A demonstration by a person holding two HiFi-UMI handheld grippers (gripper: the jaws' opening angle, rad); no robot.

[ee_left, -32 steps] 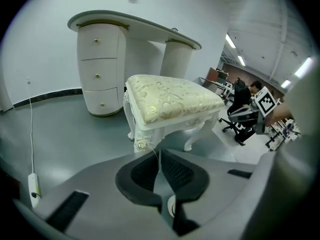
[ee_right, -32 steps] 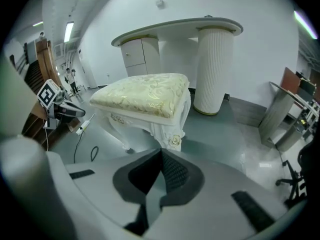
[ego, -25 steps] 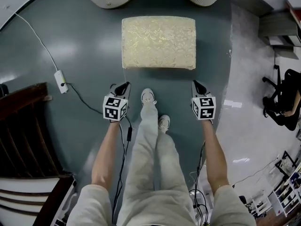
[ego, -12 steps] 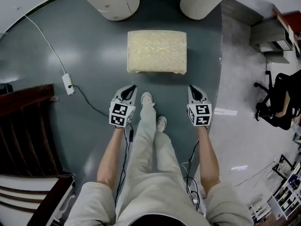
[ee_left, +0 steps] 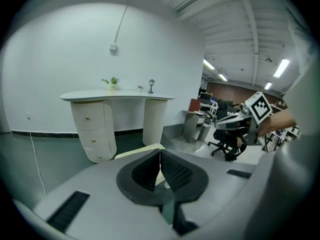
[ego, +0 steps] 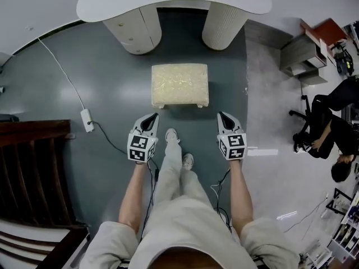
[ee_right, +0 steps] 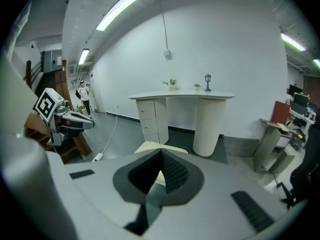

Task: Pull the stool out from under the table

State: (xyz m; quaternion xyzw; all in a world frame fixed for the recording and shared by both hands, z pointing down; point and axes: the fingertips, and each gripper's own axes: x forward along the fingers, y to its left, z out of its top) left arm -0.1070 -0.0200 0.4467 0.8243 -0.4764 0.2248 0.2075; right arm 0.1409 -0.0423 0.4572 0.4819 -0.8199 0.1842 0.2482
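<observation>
The stool (ego: pixel 179 84), a rectangular seat in cream textured upholstery on short feet, is found on the glossy grey-green floor (ego: pixel 106 77), clear of the white curved-edged surface (ego: pixel 168 1) and its ribbed column (ego: pixel 224 27). Bare floor is seen around all its edges. The left tool (ego: pixel 150 118) and the right tool (ego: pixel 223 118) are held short of it, jaws together, empty.

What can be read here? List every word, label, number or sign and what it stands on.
None legible in any view.
Square black-and-white markers on the left gripper and right gripper cubes: patterns, not text.
Shelf clutter at lower right: too small to read.
</observation>
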